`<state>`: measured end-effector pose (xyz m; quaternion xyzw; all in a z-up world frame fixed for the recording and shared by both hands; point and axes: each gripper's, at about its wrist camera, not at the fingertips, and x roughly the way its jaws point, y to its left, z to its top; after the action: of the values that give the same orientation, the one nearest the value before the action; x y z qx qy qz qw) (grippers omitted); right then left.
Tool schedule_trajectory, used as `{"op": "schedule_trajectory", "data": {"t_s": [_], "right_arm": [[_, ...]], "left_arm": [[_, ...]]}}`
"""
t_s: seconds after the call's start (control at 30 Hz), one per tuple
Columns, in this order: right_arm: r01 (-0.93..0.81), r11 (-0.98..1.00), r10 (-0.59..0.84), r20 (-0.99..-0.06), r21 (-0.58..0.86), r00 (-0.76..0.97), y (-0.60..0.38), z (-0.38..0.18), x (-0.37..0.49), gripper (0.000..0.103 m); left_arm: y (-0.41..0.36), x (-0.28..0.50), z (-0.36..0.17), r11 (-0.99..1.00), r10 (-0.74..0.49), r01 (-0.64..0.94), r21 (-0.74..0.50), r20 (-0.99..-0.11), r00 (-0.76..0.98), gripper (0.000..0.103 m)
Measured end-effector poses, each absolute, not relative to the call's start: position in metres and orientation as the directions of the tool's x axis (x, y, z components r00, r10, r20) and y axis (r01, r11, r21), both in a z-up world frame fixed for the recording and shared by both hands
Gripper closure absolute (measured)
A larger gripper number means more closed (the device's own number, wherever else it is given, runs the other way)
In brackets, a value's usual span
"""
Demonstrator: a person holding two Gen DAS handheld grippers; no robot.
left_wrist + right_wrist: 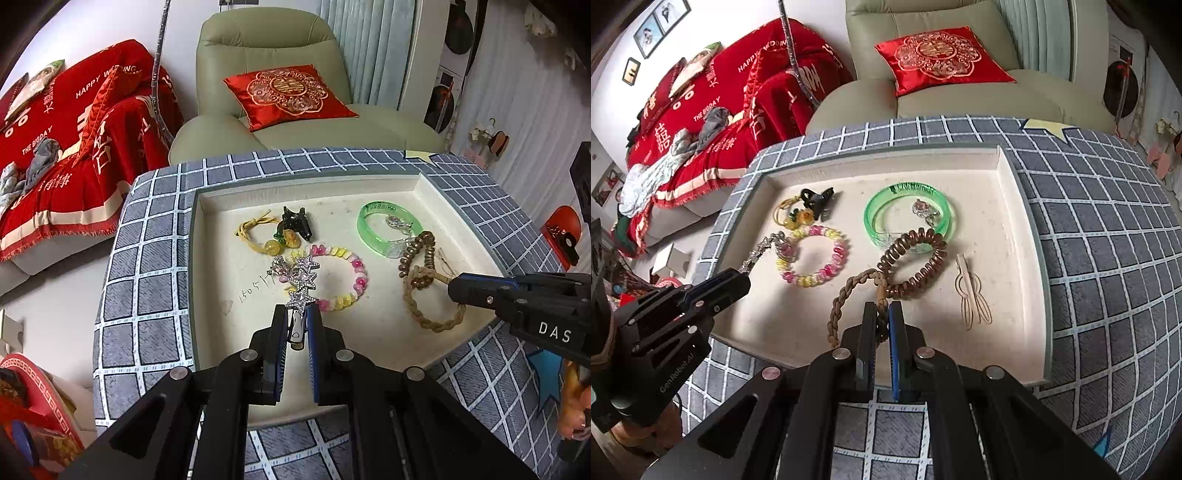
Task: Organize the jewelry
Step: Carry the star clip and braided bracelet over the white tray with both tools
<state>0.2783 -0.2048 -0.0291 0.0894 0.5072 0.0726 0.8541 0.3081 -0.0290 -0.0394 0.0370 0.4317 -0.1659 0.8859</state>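
A star hairpin (pixel 301 280) is clamped by its plain metal end in the left gripper (pixel 297 325), jaws nearly closed, its glittering stars lying across the near side of the pink-and-yellow bead bracelet (pixel 341 277). To the right of that bracelet, a braided cord (pixel 849 299) is pinched in the tightly closed right gripper (pixel 882 321); its far loop is threaded through a brown coil band (pixel 916 262). Both pieces appear to be held low over the cream tray (pixel 1004 166), probably so they can be separated from the tangle and sorted. Beyond the bead bracelet lie a yellow cord bracelet (pixel 258 232) and a black claw clip (pixel 295 221); right of these a green bangle (pixel 388 229) is seen, ringing a small silver piece too small to identify. A thin pale hairpin (pixel 971 295) lies right of the coil. The pinched stretch of cord is hidden between the jaws. The tray rests on a checked worktop (pixel 1108 258).
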Motion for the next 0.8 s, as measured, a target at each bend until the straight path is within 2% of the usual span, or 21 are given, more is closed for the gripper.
{"op": "schedule_trajectory", "data": {"t_s": [0.47, 0.8], "right_arm": [[0.049, 0.98, 0.152, -0.88, 0.195, 0.45, -0.228, -0.055, 0.294, 0.096], [0.046, 0.984, 0.134, -0.878, 0.174, 0.459, -0.224, -0.057, 0.291, 0.096]], "left_arm": [[-0.037, 0.32, -0.058, 0.949, -0.225, 0.311, -0.053, -0.802, 0.553, 0.077], [-0.048, 0.32, -0.068, 0.949, -0.169, 0.315, 0.018, -0.815, 0.554, 0.077]]}}
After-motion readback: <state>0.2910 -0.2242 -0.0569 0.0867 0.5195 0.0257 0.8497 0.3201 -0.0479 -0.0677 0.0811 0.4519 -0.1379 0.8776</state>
